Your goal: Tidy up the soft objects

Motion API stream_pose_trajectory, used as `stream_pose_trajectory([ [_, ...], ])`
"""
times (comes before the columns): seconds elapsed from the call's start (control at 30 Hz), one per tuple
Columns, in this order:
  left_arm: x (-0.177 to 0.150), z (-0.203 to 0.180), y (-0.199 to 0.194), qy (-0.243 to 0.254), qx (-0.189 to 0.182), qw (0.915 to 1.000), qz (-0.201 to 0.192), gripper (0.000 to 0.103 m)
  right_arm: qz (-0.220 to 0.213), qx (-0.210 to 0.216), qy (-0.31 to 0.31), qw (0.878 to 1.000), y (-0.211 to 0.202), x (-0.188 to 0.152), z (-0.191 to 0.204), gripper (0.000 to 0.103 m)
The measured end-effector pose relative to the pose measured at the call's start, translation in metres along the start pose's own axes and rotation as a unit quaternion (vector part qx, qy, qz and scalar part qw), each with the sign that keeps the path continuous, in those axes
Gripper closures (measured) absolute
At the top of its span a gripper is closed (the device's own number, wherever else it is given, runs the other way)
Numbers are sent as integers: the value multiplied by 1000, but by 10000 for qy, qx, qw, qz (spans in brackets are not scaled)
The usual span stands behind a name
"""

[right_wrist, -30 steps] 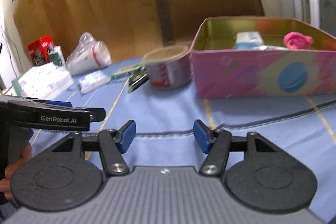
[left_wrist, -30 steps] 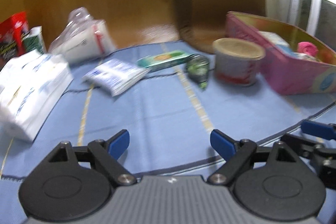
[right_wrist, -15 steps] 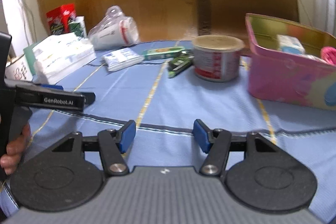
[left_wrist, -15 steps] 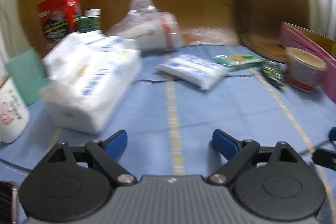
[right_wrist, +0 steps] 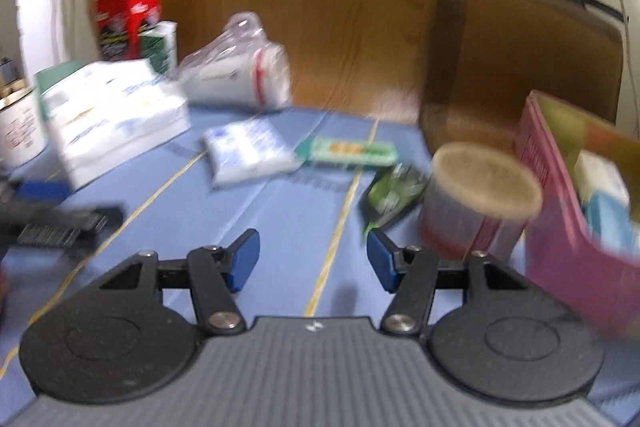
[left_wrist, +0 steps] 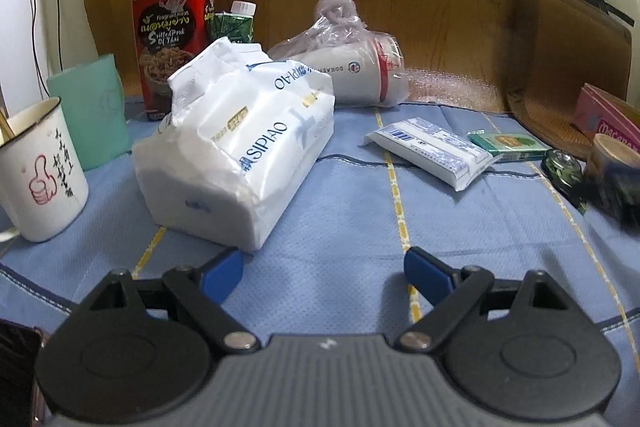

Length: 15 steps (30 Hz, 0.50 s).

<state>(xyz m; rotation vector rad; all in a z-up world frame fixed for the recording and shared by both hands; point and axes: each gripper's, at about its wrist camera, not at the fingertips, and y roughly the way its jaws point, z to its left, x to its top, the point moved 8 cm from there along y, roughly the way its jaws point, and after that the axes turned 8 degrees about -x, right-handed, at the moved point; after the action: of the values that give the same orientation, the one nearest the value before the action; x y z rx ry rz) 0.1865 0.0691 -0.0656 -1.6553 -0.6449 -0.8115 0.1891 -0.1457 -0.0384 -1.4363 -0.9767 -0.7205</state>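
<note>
A big white tissue pack (left_wrist: 240, 155) lies on the blue cloth (left_wrist: 352, 227), just ahead and left of my left gripper (left_wrist: 324, 275). That gripper is open and holds nothing; its left pad sits close to the pack's near corner. A small tissue packet (left_wrist: 432, 147) lies further back to the right. My right gripper (right_wrist: 313, 261) is open over bare cloth with nothing between its fingers. In its blurred view the small packet (right_wrist: 248, 151) lies ahead and the big pack (right_wrist: 112, 115) at the left. A pink tin (right_wrist: 560, 227) with soft items inside stands at the right.
A round can (right_wrist: 476, 203), a green wrapper (right_wrist: 392, 195) and a flat green box (right_wrist: 352, 151) lie near the tin. A bagged stack of cups (left_wrist: 352, 67), a red box (left_wrist: 172, 27) and a white mug (left_wrist: 40, 171) stand at the back and left. A brown tray (left_wrist: 568, 67) leans at the back right.
Both views have swung to the left. The big tissue pack now lies right before the left gripper, and the pink tin has slid to the right edge. Both jaws stay apart.
</note>
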Motion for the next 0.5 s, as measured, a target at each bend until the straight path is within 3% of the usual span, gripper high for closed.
stream_pose_trajectory([
  [0.1,0,1,-1,-75,-39,10000,-37,12,72,-148,-233,9996,29,36,-9,42],
  [0.23,0,3,-3,-158,-77,9998,-79,12,784,4,100,9969,86,69,-24,41],
  [0.4,2,6,-4,-311,-143,9993,-147,13,1335,-311,738,9878,141,73,-38,41],
  [0.5,3,8,-5,-415,-211,9987,-188,13,1649,-384,819,9822,162,67,-33,41],
])
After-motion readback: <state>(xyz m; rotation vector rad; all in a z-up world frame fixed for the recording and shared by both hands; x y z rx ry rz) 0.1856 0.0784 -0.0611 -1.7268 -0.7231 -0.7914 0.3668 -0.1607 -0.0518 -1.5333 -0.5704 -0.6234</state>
